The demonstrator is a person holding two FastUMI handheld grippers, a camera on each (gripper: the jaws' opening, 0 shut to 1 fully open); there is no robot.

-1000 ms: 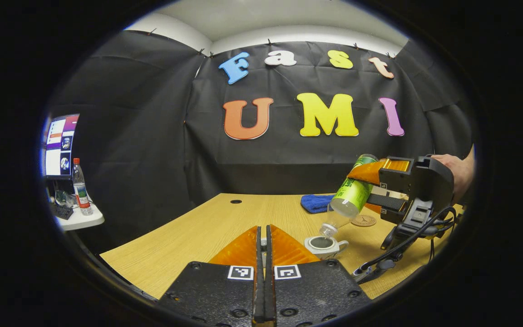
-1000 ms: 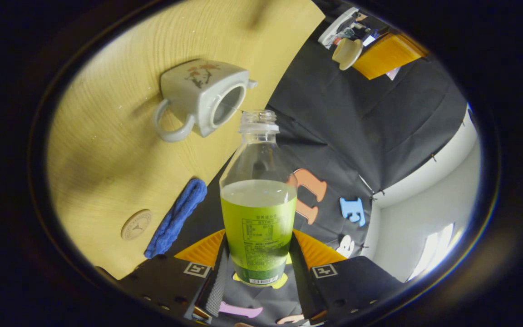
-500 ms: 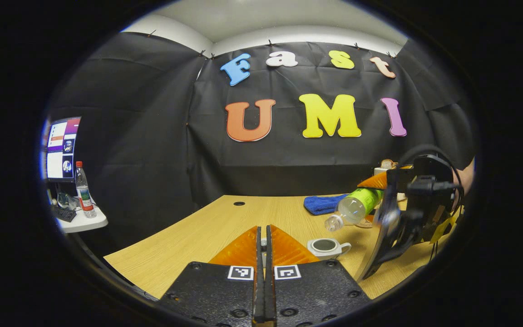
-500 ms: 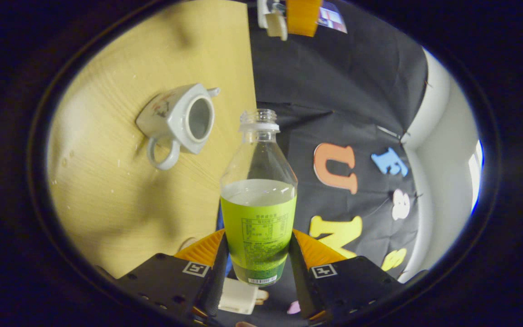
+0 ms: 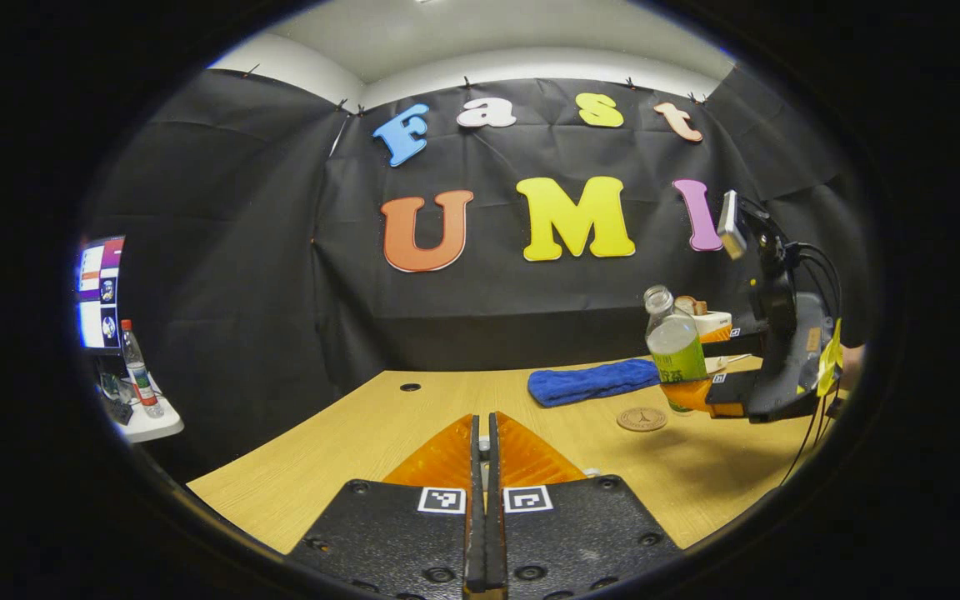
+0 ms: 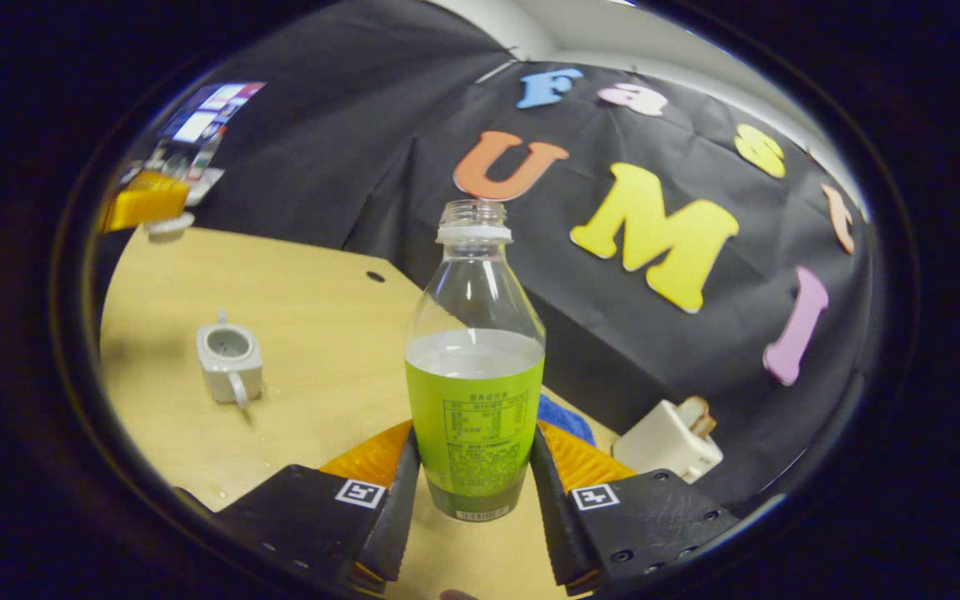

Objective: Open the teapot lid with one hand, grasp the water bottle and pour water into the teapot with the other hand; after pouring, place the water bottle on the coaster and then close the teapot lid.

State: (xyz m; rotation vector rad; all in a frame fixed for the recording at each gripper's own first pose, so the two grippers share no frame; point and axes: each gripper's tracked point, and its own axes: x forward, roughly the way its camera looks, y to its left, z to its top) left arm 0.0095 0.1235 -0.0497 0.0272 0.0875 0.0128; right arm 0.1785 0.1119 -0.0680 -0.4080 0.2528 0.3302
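My right gripper (image 6: pixel 473 457) is shut on the water bottle (image 6: pixel 475 392), a clear, uncapped bottle with a green label, held upright and about half full. In the left gripper view the bottle (image 5: pixel 674 348) hangs in the right gripper (image 5: pixel 683 367) just right of the round brown coaster (image 5: pixel 642 418), its base a little above the table. The white teapot (image 6: pixel 228 360) stands open on the wooden table (image 6: pixel 322 292), away to the left. My left gripper (image 5: pixel 480 454) is shut; the right gripper view shows this gripper (image 6: pixel 145 200) holding the white teapot lid (image 6: pixel 168 223) above the table's far corner.
A folded blue cloth (image 5: pixel 592 383) lies behind the coaster. A white box (image 6: pixel 667 437) stands by the wall at the back right. Left of the table are a side shelf with a screen (image 5: pixel 101 292) and another bottle (image 5: pixel 137 367). The table has a small cable hole (image 5: pixel 410 387).
The bottle swung from tipped mouth-down over the teapot to upright and moved away from the teapot, over beside the coaster. The left gripper stayed shut.
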